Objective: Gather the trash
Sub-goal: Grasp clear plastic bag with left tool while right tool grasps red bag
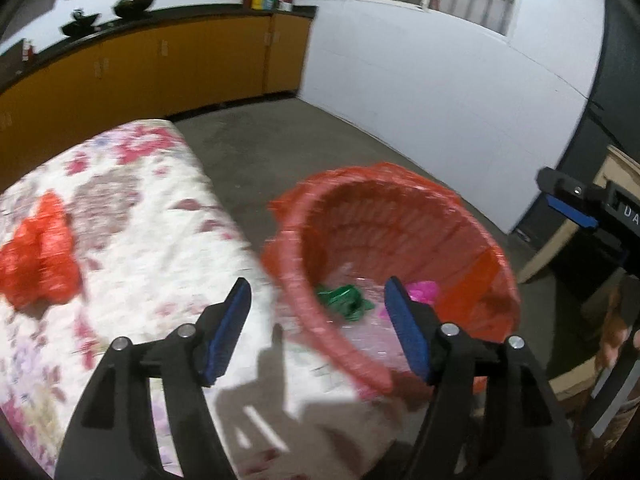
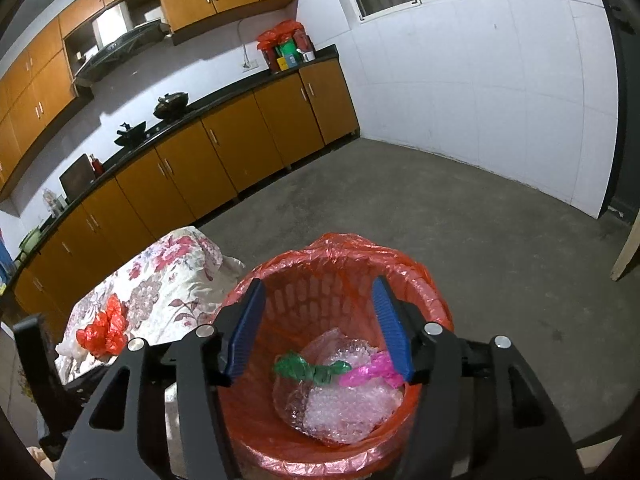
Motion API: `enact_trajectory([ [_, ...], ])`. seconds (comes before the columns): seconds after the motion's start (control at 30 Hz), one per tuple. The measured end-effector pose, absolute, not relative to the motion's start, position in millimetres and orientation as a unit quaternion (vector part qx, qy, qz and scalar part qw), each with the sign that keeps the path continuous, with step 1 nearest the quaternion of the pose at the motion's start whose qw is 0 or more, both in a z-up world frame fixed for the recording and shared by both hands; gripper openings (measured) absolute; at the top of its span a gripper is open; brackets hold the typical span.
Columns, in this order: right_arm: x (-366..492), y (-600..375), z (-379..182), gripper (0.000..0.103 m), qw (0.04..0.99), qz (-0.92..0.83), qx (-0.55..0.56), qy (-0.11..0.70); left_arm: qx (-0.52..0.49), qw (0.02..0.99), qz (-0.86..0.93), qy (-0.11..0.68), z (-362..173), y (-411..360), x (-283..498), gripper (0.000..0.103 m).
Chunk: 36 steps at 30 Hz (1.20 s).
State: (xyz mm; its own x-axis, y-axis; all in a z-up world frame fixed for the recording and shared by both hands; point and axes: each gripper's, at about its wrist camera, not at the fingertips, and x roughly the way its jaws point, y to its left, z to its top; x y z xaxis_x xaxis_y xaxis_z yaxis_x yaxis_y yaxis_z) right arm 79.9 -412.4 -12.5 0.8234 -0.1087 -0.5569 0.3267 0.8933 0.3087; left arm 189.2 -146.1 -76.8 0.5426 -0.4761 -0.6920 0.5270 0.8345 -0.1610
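Note:
A red basket lined with a red plastic bag (image 2: pixel 360 268) stands on the floor beside a flower-patterned cloth surface (image 2: pixel 168 280). Inside lie bubble wrap (image 2: pixel 344 404), a green wrapper (image 2: pixel 316 370) and a pink wrapper (image 2: pixel 368 372). A crumpled red plastic bag (image 2: pixel 104 330) lies on the cloth; it also shows in the left wrist view (image 1: pixel 38 252). My right gripper (image 2: pixel 318 326) is open and empty over the basket. My left gripper (image 1: pixel 318 332) is open and empty above the basket's near rim (image 1: pixel 332 352) and the cloth edge (image 1: pixel 160 240). The right gripper's fingers (image 1: pixel 568 204) show at the right edge.
Orange cabinets under a black counter (image 2: pixel 224 92) run along the back wall, with bowls (image 2: pixel 170 104) and a red bag of goods (image 2: pixel 282 46) on it. Grey concrete floor (image 2: pixel 460 232) spreads to the white wall. A wooden frame (image 1: pixel 560 240) stands right of the basket.

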Motion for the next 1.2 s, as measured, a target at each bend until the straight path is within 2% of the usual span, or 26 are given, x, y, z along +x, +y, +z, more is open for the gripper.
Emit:
enact_trajectory([
  [0.27, 95, -386, -14, 0.056, 0.936, -0.093, 0.175, 0.290, 0.044, 0.904, -0.217, 0.366, -75, -92, 180, 0.076],
  [0.83, 158, -261, -19, 0.057, 0.935, 0.049, 0.126, 0.329, 0.002, 0.931, -0.058, 0.361, -80, 52, 178, 0.076],
  [0.93, 173, -228, -18, 0.066, 0.933, 0.082, 0.120, 0.329, 0.002, 0.935, -0.026, 0.354, -77, 77, 175, 0.076],
  [1.1, 204, -163, -22, 0.068, 0.924, 0.149, 0.098, 0.339, 0.003, 0.942, 0.038, 0.333, -66, 128, 176, 0.076],
  [1.2, 221, -128, -27, 0.072, 0.918, 0.180, 0.087, 0.343, -0.001, 0.944, 0.072, 0.321, -58, 161, 187, 0.079],
])
